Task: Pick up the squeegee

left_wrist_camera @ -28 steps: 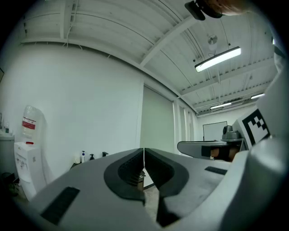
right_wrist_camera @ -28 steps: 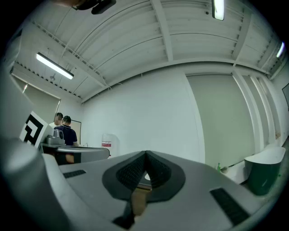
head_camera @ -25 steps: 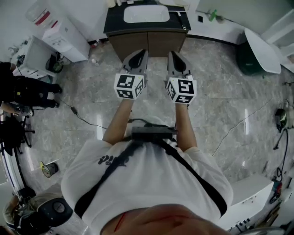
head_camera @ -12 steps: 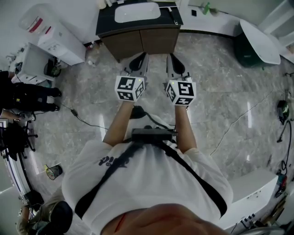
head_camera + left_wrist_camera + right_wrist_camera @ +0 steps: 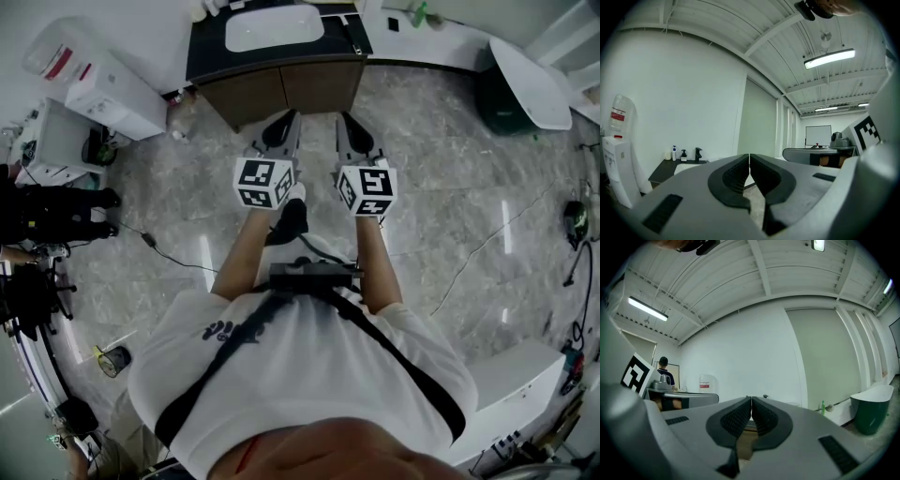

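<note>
- Head view: the lower half is filled by the person's white-shirted torso point(image 5: 300, 375) and forearms, so the floor beneath is hidden.
- The squeegee cannot be picked out with certainty. A thin dark item point(image 5: 353, 36) is seen lying on the dark bench point(image 5: 208, 47), just right of the white basin point(image 5: 274, 26), but it is too small to identify.
- The far edge of the bench is cut off by the top of the frame.
- The left gripper point(image 5: 286, 120) and right gripper point(image 5: 344, 122) are held side by side over the marble floor point(image 5: 450, 206), pointed toward the bench and apart from it.
- In the left gripper view the jaws are seen clenched together with nothing between them. The right gripper view shows the same.
- In the left gripper view a white pump bottle point(image 5: 674, 152), a dark bottle point(image 5: 683, 155) and a black tap point(image 5: 698, 153) are seen on the bench. The basin is mostly covered by the gripper body.
- A water dispenser point(image 5: 117, 89) with an upturned bottle point(image 5: 52, 52) is seen left of the bench. Its fill level cannot be told.
- A dark green tub point(image 5: 506, 117) with a white top is seen at the right. Its inside is not shown.
- A small cup point(image 5: 114, 360) is seen on the floor at lower left, its contents too small to tell.
</note>
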Available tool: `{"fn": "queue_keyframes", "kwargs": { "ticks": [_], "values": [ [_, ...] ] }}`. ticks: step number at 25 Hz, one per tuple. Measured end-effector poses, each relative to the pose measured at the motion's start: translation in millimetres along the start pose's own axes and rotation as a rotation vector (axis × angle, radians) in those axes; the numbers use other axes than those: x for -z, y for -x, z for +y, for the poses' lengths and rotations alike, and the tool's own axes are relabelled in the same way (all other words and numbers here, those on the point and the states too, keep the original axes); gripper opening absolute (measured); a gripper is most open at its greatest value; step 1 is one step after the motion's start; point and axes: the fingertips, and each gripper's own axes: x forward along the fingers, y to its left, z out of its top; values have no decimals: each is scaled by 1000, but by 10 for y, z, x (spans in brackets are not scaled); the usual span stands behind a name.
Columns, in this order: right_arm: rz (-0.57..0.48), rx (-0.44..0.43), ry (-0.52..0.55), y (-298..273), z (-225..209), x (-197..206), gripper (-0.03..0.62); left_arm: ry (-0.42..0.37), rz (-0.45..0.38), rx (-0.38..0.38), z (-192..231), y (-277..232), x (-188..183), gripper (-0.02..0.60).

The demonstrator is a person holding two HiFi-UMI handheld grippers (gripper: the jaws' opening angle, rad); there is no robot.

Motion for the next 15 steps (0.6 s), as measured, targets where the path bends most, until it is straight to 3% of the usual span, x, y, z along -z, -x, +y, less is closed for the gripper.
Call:
{"fn": "queue_keyframes", "kwargs": {
  "ticks": [9, 15],
  "values": [
    [7, 33, 25, -1325, -399, -168, 8, 20, -41, 34, 880, -1128, -306, 15],
    [10, 30, 35, -2134, -394, -263, 8, 29, -55, 54, 1531, -1653, -462, 15]
  ]
}}
